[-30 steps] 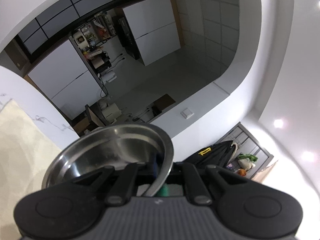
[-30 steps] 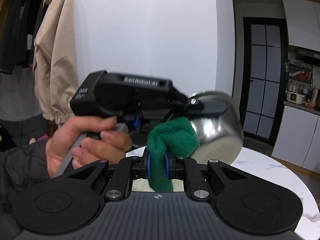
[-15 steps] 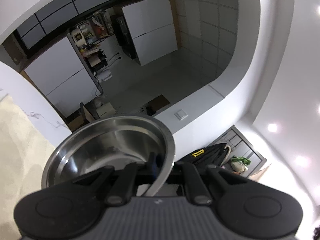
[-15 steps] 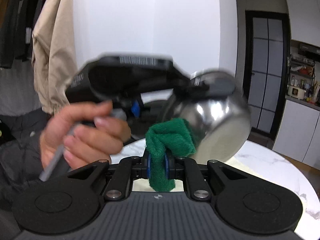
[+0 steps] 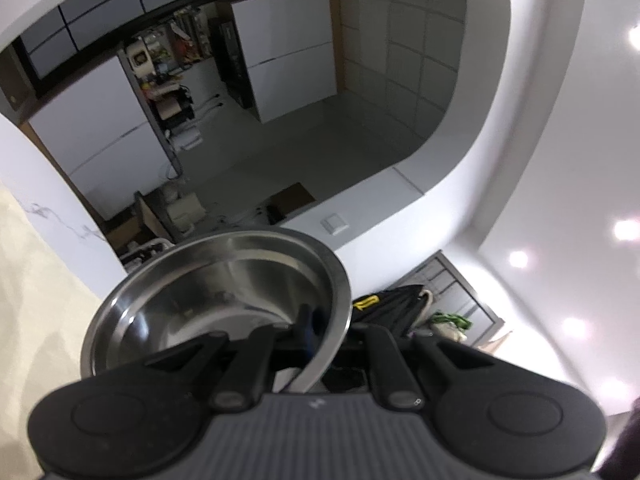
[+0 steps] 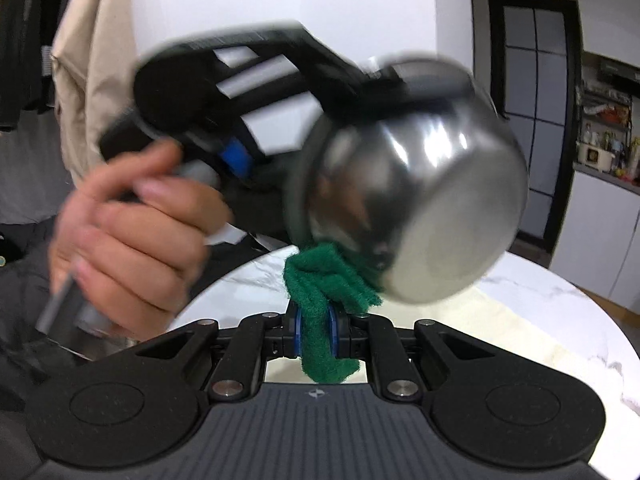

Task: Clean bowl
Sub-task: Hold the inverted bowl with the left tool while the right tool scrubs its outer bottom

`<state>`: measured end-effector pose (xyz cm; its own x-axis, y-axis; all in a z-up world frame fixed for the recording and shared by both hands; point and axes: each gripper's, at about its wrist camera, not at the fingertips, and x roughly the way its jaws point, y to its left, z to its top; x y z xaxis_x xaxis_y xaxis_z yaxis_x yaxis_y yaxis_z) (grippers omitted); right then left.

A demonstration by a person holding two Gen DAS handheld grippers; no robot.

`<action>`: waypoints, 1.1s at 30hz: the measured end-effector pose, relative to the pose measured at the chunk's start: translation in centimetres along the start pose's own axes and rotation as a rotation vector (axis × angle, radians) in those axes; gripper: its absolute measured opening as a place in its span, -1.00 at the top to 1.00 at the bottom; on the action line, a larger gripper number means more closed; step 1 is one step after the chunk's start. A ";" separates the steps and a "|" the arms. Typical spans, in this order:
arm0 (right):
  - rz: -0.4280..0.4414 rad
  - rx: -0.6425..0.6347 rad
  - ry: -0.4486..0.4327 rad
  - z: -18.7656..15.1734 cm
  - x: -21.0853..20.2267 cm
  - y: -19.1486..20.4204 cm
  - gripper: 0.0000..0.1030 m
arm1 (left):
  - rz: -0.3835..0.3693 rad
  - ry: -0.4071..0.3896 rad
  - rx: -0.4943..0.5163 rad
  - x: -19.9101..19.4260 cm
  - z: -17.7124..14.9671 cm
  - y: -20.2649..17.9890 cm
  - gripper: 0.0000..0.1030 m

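Note:
My left gripper [image 5: 320, 340] is shut on the rim of a steel bowl [image 5: 224, 300] and holds it in the air, tilted, its hollow facing the left wrist camera. In the right wrist view the bowl [image 6: 432, 208] shows its shiny outside and flat base, with the left gripper [image 6: 360, 76] and the hand holding it behind, blurred. My right gripper [image 6: 316, 328] is shut on a folded green scouring pad [image 6: 324, 288]. The pad's top touches the bowl's lower outside wall near the rim.
A round white marble table [image 6: 540, 312] with a cream mat [image 6: 460, 328] lies below the bowl. Coats [image 6: 92, 60] hang at the left. A kitchen with white cabinets [image 6: 600, 232] and a dark glass door [image 6: 532, 80] lies at the right.
The bowl has come closer to the right wrist camera and tipped, showing more of its base. The pad now sits under the bowl's lower wall. The left wrist view has swung slightly.

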<state>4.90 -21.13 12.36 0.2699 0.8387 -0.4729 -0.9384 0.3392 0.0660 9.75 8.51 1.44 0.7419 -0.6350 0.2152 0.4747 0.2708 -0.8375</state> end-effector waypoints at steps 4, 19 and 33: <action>-0.041 0.003 0.012 -0.3 0.3 -0.6 0.73 | 0.002 0.007 0.025 0.0 -0.1 -0.4 0.86; 0.020 0.001 -0.047 0.1 -1.6 0.7 0.74 | 0.083 -0.015 0.038 -0.1 0.1 0.7 0.86; -0.005 0.010 -0.023 -0.6 -2.4 -0.3 0.74 | 0.092 -0.003 0.039 0.2 0.2 0.4 0.87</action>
<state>4.39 -23.50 12.92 0.2794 0.8465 -0.4531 -0.9350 0.3473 0.0722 10.15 8.69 1.28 0.7849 -0.6037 0.1396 0.4222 0.3562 -0.8336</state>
